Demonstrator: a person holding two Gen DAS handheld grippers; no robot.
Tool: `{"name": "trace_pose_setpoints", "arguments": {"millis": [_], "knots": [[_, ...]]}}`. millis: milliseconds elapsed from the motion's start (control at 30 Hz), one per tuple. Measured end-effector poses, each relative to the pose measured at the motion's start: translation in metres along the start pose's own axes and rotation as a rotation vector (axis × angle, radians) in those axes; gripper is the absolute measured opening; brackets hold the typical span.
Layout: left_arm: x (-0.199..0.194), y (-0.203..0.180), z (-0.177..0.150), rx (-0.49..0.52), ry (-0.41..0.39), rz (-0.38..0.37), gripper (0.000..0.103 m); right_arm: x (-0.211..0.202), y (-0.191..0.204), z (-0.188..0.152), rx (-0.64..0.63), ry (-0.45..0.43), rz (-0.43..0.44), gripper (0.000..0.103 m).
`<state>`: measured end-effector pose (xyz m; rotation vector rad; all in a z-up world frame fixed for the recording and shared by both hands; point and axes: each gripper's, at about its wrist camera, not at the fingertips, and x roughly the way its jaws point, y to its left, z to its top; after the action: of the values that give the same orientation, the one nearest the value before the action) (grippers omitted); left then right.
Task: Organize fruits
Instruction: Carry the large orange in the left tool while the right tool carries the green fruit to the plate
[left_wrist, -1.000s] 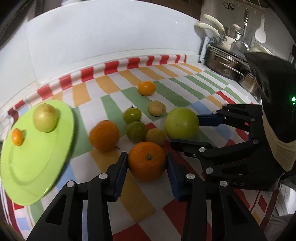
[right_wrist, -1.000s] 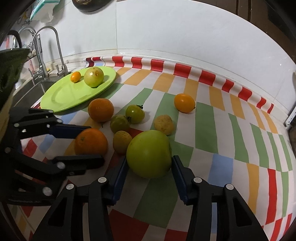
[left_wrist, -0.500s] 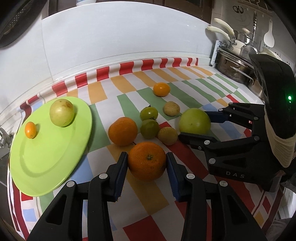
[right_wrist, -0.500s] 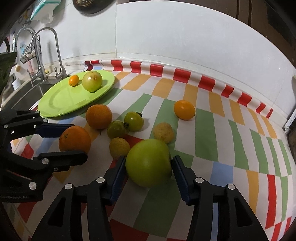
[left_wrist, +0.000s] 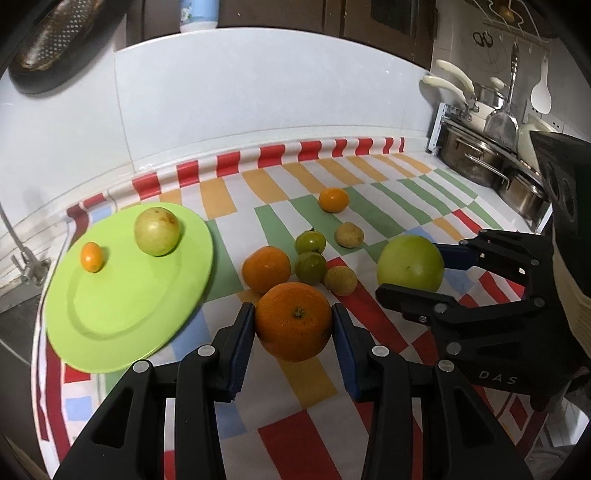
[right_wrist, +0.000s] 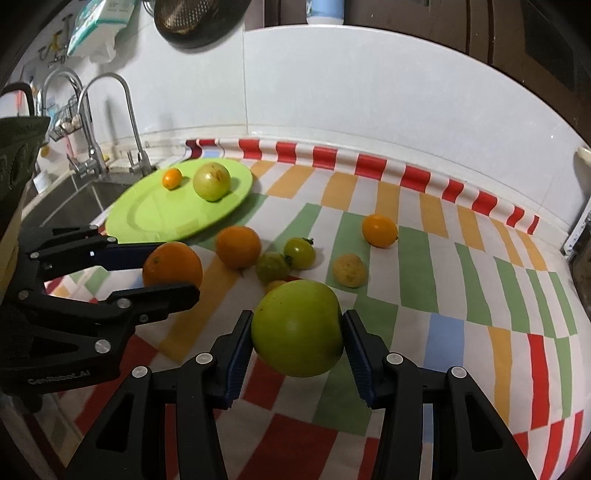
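Gripping an orange (left_wrist: 293, 321), the left fingers (left_wrist: 242, 338) clamp; the right fingers (right_wrist: 238, 354) clasp a green apple (right_wrist: 297, 326).

dim warm indoor light, soft shadows, heavy fisheye bending and dark vignetted corners, slight blur

Cloth: a checked cloth (left_wrist: 295, 384) in red, orange, green, blue and white is spread over the bench.
Wall: white tiles (right_wrist: 369, 92) are seen behind the bench.
Taps: two curved metal taps (right_wrist: 110, 110) are set beside a sink (right_wrist: 70, 203) at the left.
Pots: steel pots (left_wrist: 476, 162) are stacked at the far right.
Strainer: a strainer (left_wrist: 48, 40) is hung on the wall.
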<state>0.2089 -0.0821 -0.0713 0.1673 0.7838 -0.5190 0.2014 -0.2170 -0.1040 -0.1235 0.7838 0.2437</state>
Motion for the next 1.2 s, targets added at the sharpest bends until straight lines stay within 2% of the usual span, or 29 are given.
{"name": "trace_pose_setpoints", "arguments": {"millis": [300,633,933,1200], "knots": [[-0.038,0.005,-0.001,-0.037,-0.051,0.056,0.041,-0.029,0.013,0.005,0.024,-0.047,-0.005,0.049],[-0.077,0.023,-0.006,-0.088,-0.106,0.109,0.041,-0.056,0.038,0.018,0.034,-0.127,0.043,0.049],[-0.107,0.054,-0.009,-0.139,-0.157,0.190,0.041,-0.063,0.070,0.038,0.017,-0.184,0.099,0.049],[-0.113,0.084,-0.002,-0.174,-0.184,0.242,0.041,-0.049,0.088,0.067,0.003,-0.208,0.129,0.049]]}}
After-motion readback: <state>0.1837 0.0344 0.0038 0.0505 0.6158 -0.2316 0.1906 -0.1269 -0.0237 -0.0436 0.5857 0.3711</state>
